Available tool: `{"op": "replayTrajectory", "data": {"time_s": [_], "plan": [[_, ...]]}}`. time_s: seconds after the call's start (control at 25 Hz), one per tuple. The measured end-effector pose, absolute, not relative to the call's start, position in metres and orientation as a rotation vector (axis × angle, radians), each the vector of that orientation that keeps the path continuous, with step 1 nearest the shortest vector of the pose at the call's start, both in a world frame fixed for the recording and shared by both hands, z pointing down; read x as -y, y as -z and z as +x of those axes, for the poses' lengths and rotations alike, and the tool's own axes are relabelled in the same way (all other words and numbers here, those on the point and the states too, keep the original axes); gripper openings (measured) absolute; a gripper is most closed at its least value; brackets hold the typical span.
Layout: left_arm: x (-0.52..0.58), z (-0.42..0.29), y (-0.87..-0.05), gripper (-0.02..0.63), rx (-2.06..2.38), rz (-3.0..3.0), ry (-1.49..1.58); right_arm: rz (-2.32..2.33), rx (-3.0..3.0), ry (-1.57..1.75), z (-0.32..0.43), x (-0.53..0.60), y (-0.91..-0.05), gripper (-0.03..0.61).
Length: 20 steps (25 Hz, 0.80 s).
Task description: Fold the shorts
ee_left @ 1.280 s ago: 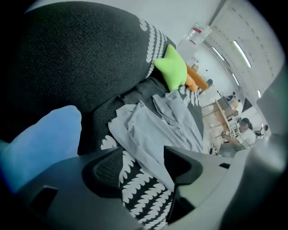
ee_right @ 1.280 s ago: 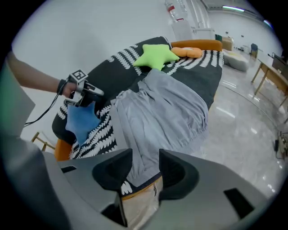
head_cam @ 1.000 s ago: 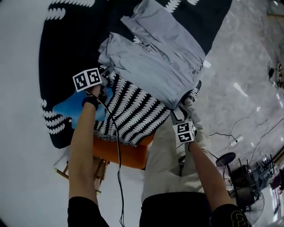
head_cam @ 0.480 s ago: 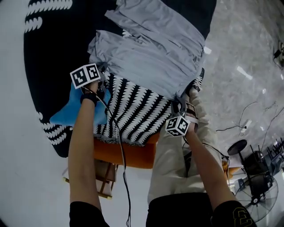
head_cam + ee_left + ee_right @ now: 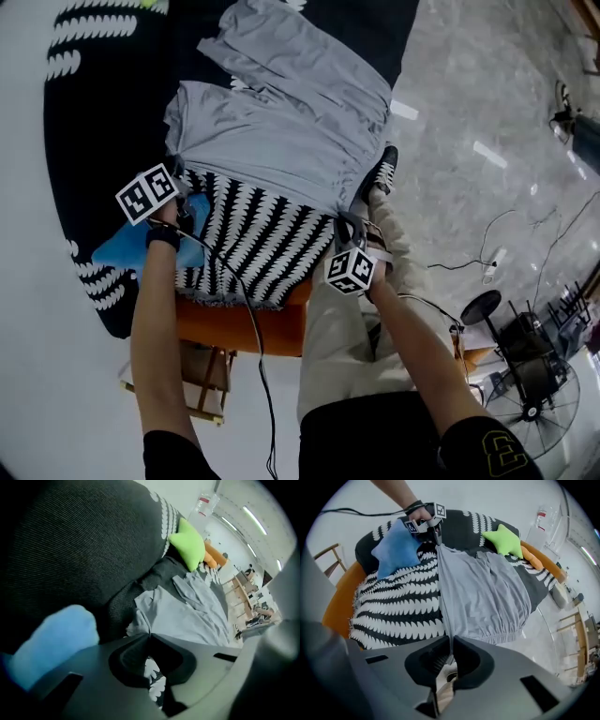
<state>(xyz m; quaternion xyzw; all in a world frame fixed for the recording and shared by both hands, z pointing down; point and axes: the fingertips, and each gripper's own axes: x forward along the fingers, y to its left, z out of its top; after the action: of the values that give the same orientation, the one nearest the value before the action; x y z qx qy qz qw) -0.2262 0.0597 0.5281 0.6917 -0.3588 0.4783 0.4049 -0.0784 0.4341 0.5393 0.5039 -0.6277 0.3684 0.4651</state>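
Treat the one pair of grey shorts (image 5: 281, 131), spread over the zigzag throw (image 5: 253, 244) at the front edge of the orange couch (image 5: 244, 328), as light, limp and slippery, pinching its near corners with left tongs (image 5: 149, 637) clenched on one and right tongs (image 5: 451, 641) just closed onto the other, beside one blue star cushion (image 5: 396, 548) and one green star cushion (image 5: 502, 541).

Blue pillow (image 5: 117, 247) and green pillow (image 5: 505, 540) on patterned blanket (image 5: 253, 244)

Shorts (image 5: 281, 131): thin matt grey cloth. Cover (image 5: 253, 244): ribbed b/w knit, matt. Floor (image 5: 469, 94): glossy polished stone, veined.
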Motion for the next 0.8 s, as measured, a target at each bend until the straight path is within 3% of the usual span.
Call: {"op": "replayTrajectory", "data": {"time_s": [0.8], "plan": [[-0.095, -0.348, -0.396, 0.018, 1.031, 1.759, -1.255, 1.106, 1.738, -1.044, -0.170, -0.472, -0.453, 0.041]]}}
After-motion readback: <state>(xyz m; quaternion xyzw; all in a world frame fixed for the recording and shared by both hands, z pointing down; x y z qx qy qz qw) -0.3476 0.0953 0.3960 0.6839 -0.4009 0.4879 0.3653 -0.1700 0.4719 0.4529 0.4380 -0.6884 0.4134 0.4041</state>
